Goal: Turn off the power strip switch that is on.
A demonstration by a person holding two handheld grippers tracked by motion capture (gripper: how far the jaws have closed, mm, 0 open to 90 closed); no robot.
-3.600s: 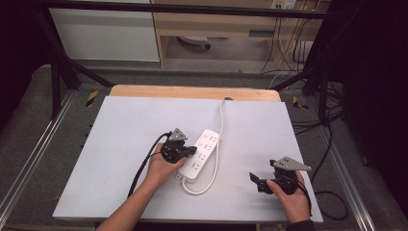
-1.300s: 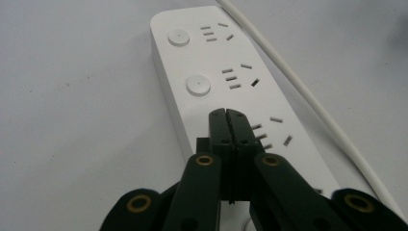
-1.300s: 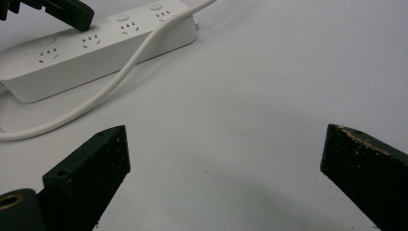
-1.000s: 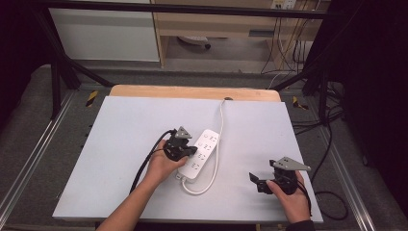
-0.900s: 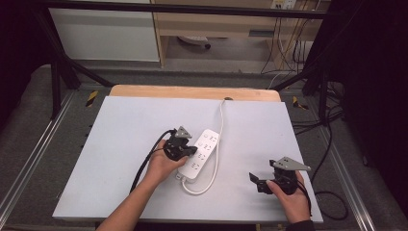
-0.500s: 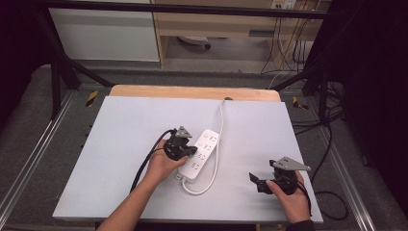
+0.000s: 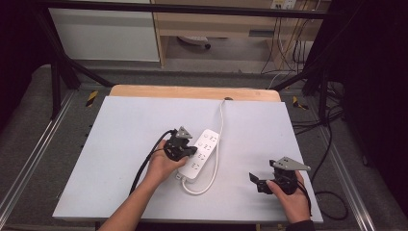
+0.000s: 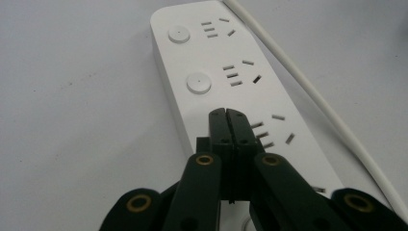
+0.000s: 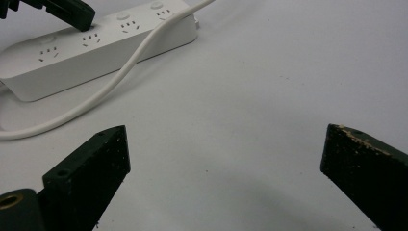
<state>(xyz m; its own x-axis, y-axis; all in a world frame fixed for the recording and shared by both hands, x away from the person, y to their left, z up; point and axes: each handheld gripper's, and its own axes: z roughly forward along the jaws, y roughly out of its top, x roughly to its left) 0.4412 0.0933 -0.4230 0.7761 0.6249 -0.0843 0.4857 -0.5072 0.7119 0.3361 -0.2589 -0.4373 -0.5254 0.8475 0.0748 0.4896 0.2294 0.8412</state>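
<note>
Power strip [image 7: 202, 153] lies mid-counter [image 7: 120, 125]; left gripper [image 8: 226, 115] (jaws pinched together, empty) pokes its switch. Right gripper [image 9: 223, 178] waits wide open, empty, near the right edge.

White power strip [image 7: 202, 153] and cord [image 7: 220, 126], black tongs [image 8: 226, 117], pale grey table [image 7: 120, 130]

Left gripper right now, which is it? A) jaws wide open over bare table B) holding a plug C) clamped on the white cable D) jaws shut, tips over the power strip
D: in the left gripper view the left gripper has its two jaws pressed together with nothing between them, tips over the white power strip.
</note>
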